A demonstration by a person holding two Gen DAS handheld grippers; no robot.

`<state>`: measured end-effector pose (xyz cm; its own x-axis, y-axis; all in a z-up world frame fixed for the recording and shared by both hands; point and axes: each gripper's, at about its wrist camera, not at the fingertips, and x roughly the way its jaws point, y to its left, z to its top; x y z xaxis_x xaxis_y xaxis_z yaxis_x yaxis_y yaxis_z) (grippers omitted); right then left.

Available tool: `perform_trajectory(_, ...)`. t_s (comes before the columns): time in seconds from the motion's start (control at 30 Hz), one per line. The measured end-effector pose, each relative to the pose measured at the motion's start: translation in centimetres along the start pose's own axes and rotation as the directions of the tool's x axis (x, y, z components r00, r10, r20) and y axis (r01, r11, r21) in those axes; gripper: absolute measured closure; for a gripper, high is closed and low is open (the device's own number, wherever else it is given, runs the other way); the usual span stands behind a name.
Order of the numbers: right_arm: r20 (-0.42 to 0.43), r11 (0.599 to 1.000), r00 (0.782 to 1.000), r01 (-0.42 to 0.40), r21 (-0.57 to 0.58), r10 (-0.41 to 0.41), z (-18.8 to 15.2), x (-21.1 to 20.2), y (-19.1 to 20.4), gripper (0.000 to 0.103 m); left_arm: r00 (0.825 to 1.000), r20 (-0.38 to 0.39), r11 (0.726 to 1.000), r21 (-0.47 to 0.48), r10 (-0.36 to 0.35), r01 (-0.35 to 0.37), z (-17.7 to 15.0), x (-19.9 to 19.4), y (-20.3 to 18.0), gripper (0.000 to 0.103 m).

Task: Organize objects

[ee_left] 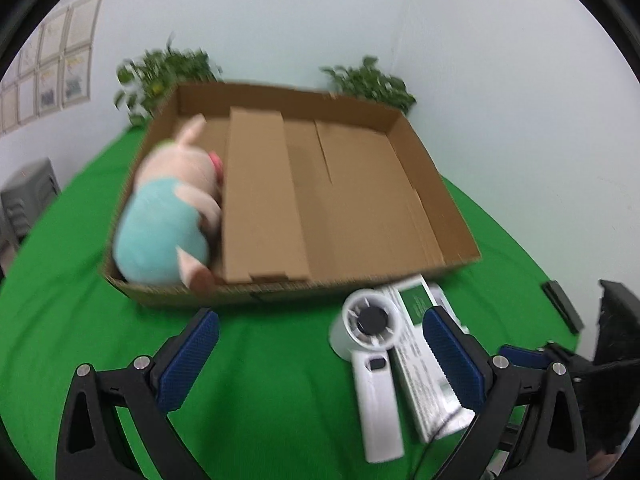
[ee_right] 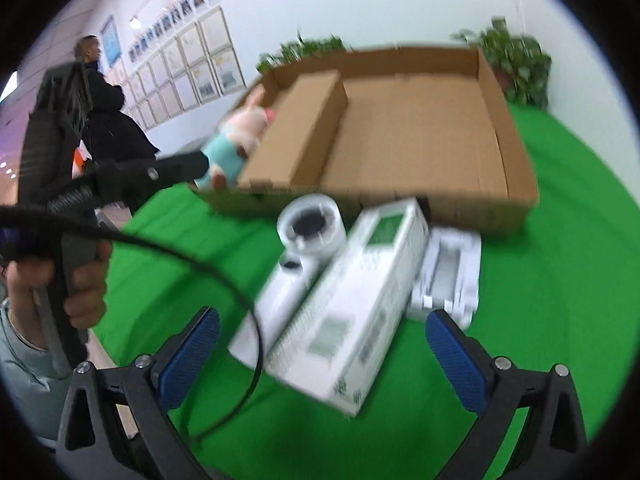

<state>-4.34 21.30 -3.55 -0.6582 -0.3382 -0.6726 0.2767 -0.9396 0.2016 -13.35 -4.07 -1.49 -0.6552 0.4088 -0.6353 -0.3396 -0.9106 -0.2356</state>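
Note:
A shallow cardboard box [ee_left: 432,184] [ee_right: 516,152] stands on the green table. A plush pig [ee_left: 168,216] [ee_right: 236,140] lies in its left end beside a closed brown carton [ee_left: 260,200] [ee_right: 304,128]. In front of the box lie a white handheld fan [ee_left: 372,352] [ee_right: 304,256], a white and green packet [ee_left: 424,364] [ee_right: 360,304] and a white plastic tray [ee_right: 452,276]. My left gripper [ee_left: 320,356] is open and empty, just before the fan. My right gripper [ee_right: 324,360] is open and empty, above the packet's near end.
The green cloth [ee_left: 260,392] covers the table. Potted plants [ee_left: 168,72] [ee_right: 516,64] stand behind the box by the wall. A person [ee_right: 100,112] stands at the far left. A black cable [ee_right: 192,264] crosses the right wrist view. A dark flat object [ee_left: 562,306] lies at the right table edge.

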Motion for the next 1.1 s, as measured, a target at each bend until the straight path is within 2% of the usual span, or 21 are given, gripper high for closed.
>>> perform_trajectory(0.17,-0.071,0.995,0.997,0.001,0.095,0.006,-1.2,1.8,-1.9,0.004,0.986,-0.117,0.993,-0.043,-0.117,0.112,-1.9,3.2,-0.6,0.002)
perform_trajectory(0.23,-0.094,0.993,0.995,-0.007,0.116,0.017,-1.4,2.4,-2.2,0.017,0.975,-0.148,0.986,-0.058,-0.163,0.156,-2.6,4.2,-1.0,0.002)
perform_trajectory(0.27,-0.112,0.991,0.993,-0.020,0.135,0.035,-1.4,2.9,-2.4,0.027,0.968,-0.171,0.982,-0.067,-0.184,0.175,-3.0,5.0,-1.1,0.003)
perform_trajectory(0.33,-0.135,0.986,0.989,-0.045,0.161,0.067,-1.6,3.6,-2.6,0.032,0.957,-0.206,0.979,-0.075,-0.202,0.190,-3.6,6.1,-1.5,0.008)
perform_trajectory(0.4,-0.142,0.982,0.984,-0.078,0.169,0.103,-1.8,3.9,-2.4,0.035,0.948,-0.229,0.975,-0.080,-0.220,0.207,-4.1,7.0,-1.8,0.014)
perform_trajectory(0.53,-0.122,0.984,0.988,-0.072,0.162,0.092,-1.8,3.6,-1.9,0.042,0.928,-0.279,0.969,-0.091,-0.245,0.228,-4.9,8.9,-2.0,0.031)
perform_trajectory(0.6,-0.114,0.980,0.988,-0.081,0.181,0.103,-1.8,3.4,-2.2,0.047,0.924,-0.297,0.971,-0.085,-0.241,0.225,-5.2,9.6,-2.1,0.046)
perform_trajectory(0.63,-0.108,0.977,0.988,-0.087,0.193,0.109,-1.9,3.2,-2.5,0.048,0.921,-0.304,0.970,-0.083,-0.242,0.227,-5.3,9.8,-2.2,0.046)
perform_trajectory(0.73,-0.113,0.976,0.987,-0.090,0.200,0.114,-2.0,2.9,-2.7,0.049,0.921,-0.291,0.966,-0.099,-0.258,0.240,-5.4,9.9,-1.9,0.056)
perform_trajectory(0.8,-0.118,0.976,0.986,-0.092,0.198,0.117,-2.0,2.7,-2.7,0.050,0.928,-0.296,0.973,-0.096,-0.228,0.208,-5.4,10.1,-1.7,0.070)
perform_trajectory(0.9,-0.123,0.978,0.985,-0.093,0.187,0.117,-1.9,2.6,-2.4,0.050,0.923,-0.297,0.969,-0.119,-0.243,0.217,-5.5,10.3,-1.3,0.071)
perform_trajectory(1.1,-0.118,0.983,0.987,-0.085,0.160,0.104,-1.9,1.9,-1.5,0.056,0.937,-0.290,0.980,-0.097,-0.193,0.172,-6.4,9.0,-1.4,0.072)
